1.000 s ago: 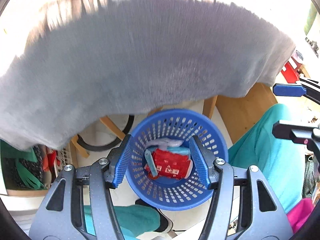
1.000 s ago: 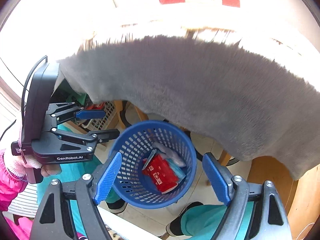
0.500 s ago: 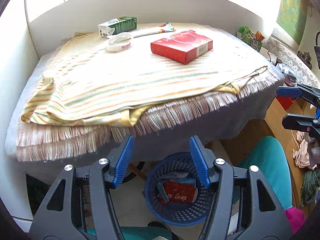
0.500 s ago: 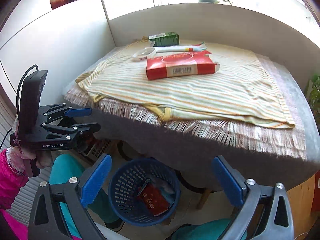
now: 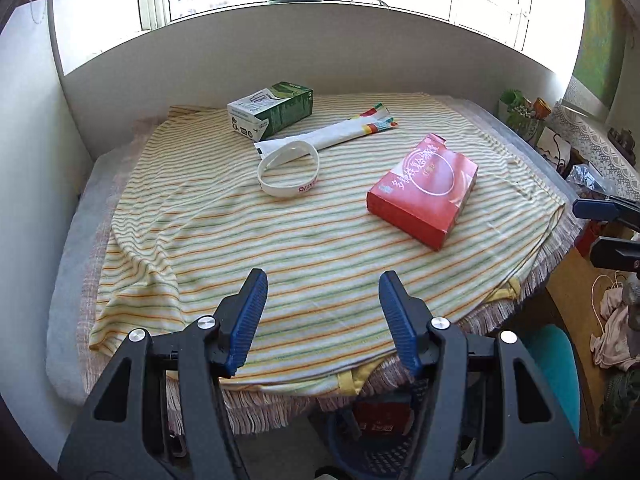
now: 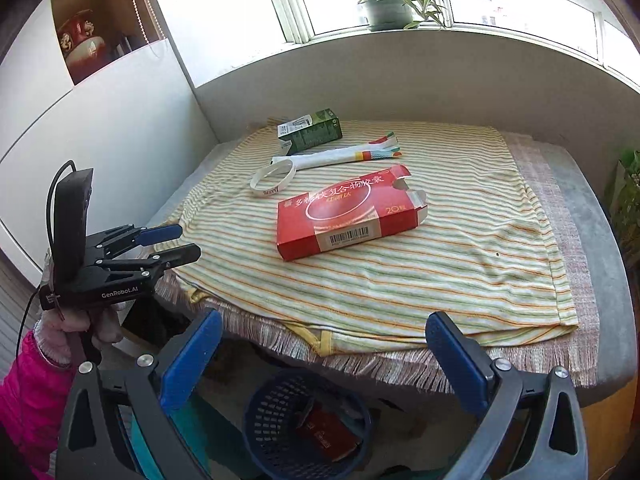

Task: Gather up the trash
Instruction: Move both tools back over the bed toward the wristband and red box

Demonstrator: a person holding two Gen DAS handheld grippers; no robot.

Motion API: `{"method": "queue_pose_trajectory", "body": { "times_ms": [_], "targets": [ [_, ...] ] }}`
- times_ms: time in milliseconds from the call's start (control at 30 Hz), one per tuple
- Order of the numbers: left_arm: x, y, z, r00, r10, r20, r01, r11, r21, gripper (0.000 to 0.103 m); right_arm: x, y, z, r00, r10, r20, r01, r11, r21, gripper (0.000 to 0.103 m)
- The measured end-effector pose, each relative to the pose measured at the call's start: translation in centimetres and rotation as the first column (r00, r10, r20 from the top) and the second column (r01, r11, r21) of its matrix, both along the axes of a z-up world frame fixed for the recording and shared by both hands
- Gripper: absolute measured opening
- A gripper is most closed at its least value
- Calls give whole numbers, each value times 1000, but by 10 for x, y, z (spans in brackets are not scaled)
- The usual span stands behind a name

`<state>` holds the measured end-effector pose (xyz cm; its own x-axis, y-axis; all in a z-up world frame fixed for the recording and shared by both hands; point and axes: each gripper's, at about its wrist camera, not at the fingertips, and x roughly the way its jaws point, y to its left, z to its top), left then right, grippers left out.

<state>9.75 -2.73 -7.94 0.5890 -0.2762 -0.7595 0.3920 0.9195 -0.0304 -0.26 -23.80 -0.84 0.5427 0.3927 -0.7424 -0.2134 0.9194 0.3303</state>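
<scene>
On the striped cloth (image 5: 320, 264) lie a red carton (image 5: 424, 190) (image 6: 348, 210), a green-and-white carton (image 5: 270, 110) (image 6: 310, 130), a long white wrapper (image 5: 328, 134) (image 6: 340, 156) and a white ring (image 5: 289, 168) (image 6: 273, 178). A blue basket (image 6: 276, 420) under the table's near edge holds red and pale wrappers. My left gripper (image 5: 322, 280) (image 6: 182, 242) hangs open and empty above the cloth's near edge. My right gripper (image 6: 322, 324) stands wide open, empty, over the table edge and basket; its tips (image 5: 608, 226) show at the right in the left wrist view.
A grey wall curves behind the table, with a window sill and a potted plant (image 6: 390, 6) above it. White panels close the left side. Small jars and clutter (image 5: 528, 114) sit at the right. A pink sleeve (image 6: 24, 384) holds the left gripper.
Both grippers have risen from over the basket under the table to above the tabletop, so the cloth and its items came into view. The right jaws spread wider.
</scene>
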Motion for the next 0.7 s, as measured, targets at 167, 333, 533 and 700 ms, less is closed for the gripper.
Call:
{"method": "queue_pose_trajectory", "body": {
  "times_ms": [167,333,533,700],
  "targets": [
    [37,8,2,999,38,-30,-38,999,-30,60,36,3,-2,997,-39,-73,43,998,53,103],
    [71,11,-2,996,41,-78,-46,997,-58,49,75,4,-21,972,-100,-212,129,983,128,103],
    [106,12,-9,991,40,-124,-49,996,-70,40,109,5,-41,940,-142,-309,207,960,189,103],
    [128,13,-18,989,47,-142,-57,996,-64,37,128,11,-50,920,-162,-357,236,956,173,103]
  ]
}}
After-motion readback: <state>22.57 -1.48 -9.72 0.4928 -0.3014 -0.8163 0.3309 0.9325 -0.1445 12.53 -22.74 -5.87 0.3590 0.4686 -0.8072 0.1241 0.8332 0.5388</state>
